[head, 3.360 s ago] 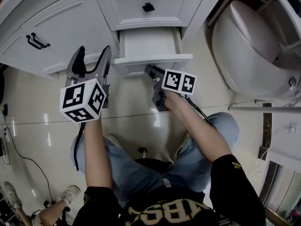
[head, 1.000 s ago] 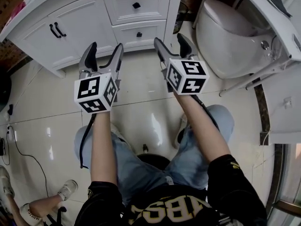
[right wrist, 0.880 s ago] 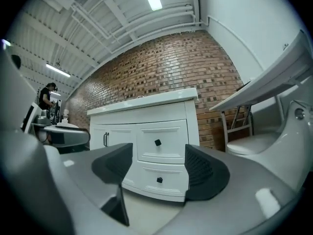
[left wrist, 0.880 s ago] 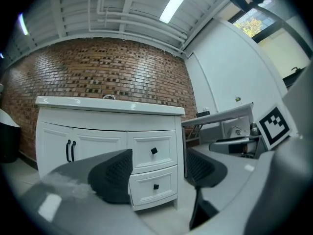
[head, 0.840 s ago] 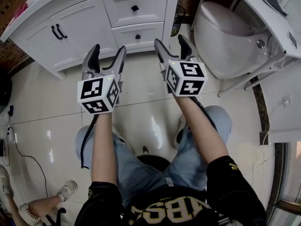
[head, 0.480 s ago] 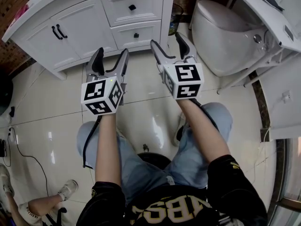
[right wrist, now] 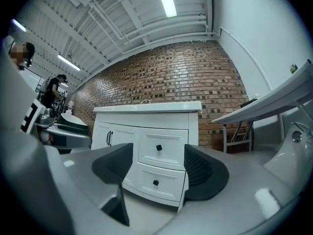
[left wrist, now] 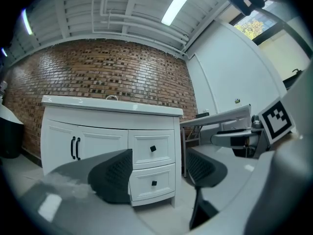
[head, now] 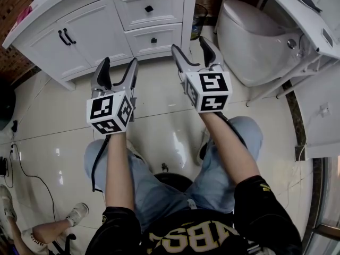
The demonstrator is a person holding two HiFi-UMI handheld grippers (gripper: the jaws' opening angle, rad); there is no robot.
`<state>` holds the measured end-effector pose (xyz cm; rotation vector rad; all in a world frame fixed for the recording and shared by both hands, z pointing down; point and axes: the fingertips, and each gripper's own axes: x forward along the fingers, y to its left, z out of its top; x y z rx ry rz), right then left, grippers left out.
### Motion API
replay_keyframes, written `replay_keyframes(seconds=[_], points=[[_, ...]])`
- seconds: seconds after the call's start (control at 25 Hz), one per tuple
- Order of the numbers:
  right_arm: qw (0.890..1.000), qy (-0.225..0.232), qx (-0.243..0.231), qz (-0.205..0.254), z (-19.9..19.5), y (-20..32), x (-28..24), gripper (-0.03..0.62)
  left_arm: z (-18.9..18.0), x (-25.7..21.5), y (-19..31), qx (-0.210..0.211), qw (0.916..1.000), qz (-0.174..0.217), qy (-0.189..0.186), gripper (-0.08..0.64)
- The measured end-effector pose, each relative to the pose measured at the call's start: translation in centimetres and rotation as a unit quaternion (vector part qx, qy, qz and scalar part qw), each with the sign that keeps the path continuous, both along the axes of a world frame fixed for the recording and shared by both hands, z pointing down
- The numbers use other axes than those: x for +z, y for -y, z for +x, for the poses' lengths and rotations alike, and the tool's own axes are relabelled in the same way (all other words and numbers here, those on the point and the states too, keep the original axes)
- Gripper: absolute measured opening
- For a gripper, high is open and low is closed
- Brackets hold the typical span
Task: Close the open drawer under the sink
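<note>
In the head view the lower drawer is seen flush with the vanity cabinet, so both tools are held well clear; in the left gripper view the left gripper is spread empty, and in the right gripper view the right gripper likewise.

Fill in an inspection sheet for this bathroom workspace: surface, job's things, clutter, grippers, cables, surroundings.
Surface: glossy cream tiled floor, reflecting ceiling lights.
Job's things: white lower drawer with a black knob, shut flush in the white vanity cabinet; white upper drawer also shut.
Clutter: nothing seen.
Grippers: left hand-held gripper and right hand-held gripper, both with jaws apart, holding nothing, short of the cabinet.
Cables: thin black cable lying on the floor at the left.
Surroundings: white toilet right of the cabinet; red brick wall behind it.
</note>
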<state>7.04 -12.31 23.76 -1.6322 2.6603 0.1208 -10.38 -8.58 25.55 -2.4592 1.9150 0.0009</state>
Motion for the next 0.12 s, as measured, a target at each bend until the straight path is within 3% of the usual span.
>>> replay_keyframes(seconds=[0.12], points=[[1.000,-0.001,0.003,-0.001,0.20,0.29,0.02,0.324,0.06,0.34,-0.03,0.001,1.0000,-0.003,0.003,0.348]])
